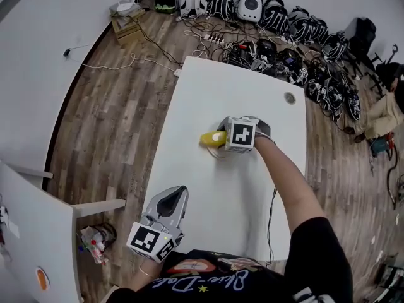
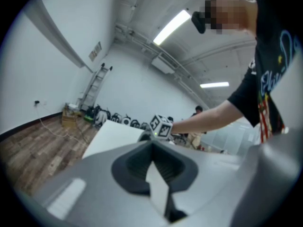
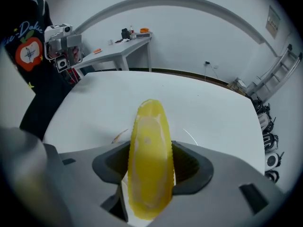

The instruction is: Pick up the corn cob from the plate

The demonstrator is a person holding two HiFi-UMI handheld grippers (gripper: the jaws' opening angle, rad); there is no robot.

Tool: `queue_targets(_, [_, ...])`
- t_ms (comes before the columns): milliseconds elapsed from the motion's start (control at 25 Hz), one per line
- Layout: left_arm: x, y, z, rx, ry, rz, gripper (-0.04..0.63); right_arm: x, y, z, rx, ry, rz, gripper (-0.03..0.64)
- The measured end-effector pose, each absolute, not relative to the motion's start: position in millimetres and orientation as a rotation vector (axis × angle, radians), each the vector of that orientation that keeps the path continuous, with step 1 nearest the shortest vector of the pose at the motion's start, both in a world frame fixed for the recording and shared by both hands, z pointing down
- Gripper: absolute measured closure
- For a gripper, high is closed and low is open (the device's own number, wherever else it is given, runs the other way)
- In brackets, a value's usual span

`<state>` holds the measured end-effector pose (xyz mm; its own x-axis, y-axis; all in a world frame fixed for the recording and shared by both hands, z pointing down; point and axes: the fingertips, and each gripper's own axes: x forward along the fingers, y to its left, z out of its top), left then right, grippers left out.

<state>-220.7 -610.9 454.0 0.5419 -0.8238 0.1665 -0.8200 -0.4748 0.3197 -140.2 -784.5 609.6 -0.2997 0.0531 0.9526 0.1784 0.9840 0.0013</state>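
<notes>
A yellow corn cob [image 1: 210, 138] lies on a thin pale plate [image 1: 219, 154] in the middle of the white table [image 1: 208, 93]. My right gripper [image 1: 221, 137] points steeply down over it, its marker cube hiding most of the jaws in the head view. In the right gripper view the corn cob [image 3: 149, 160] lies lengthwise between the wide-spread jaws of the right gripper [image 3: 150, 167] and fills the gap; I see no squeeze on it. The plate's rim [image 3: 191, 136] shows as a faint arc. My left gripper [image 1: 178, 193] hovers shut and empty near the table's front left edge, seen also in the left gripper view [image 2: 151, 149].
A round cable grommet [image 1: 290, 98] sits at the table's far right. Helmets and bags [image 1: 265, 14] with cables line the floor behind. A second white table [image 1: 38, 245] stands at the lower left. A person [image 1: 386, 109] sits at the far right.
</notes>
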Motion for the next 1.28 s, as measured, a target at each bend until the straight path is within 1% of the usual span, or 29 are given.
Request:
queue_targets(160, [-221.0, -602.5, 452.0, 2.428, -1.356, -0.015, 0.603, -138.7, -781.5, 605.1, -0.037, -1.993, -0.102, 0.359])
queue_targets(320, [-211.4, -589.8, 446.3, 2.47, -1.373, 0.015, 0.603, -124.6, -771.0, 557.3, 0.241, -2.328, 0.07, 0.359])
queue_targets(600, [-156.1, -530.6, 416.0, 2.575, -1.404, 0.046, 0.602, -38.3, -678.2, 448.3, 0.865, -2.881, 0.4, 0.359])
queue_targets(720, [-134.3, -503.3, 404.9, 2.611, -1.422, 0.026, 0.603, -2.5, -619.9, 422.5, 1.09, -2.948, 0.387, 0.359])
queue_targets(840, [-114.5, -470.8, 399.7, 2.643, -1.441, 0.008, 0.603, 17.6, -551.4, 417.8, 1.12, -2.986, 0.271, 0.359])
queue_targets(1080, [-83.4, -406.1, 406.5, 2.663, -1.44, 0.013, 0.603, 49.7, -446.0, 431.3, 1.201, -2.995, 0.346, 0.359])
queue_targets(1280, [-68.4, -372.0, 403.0, 2.697, -1.443, 0.033, 0.602, 68.2, -396.9, 427.1, 1.259, -2.977, 0.376, 0.359])
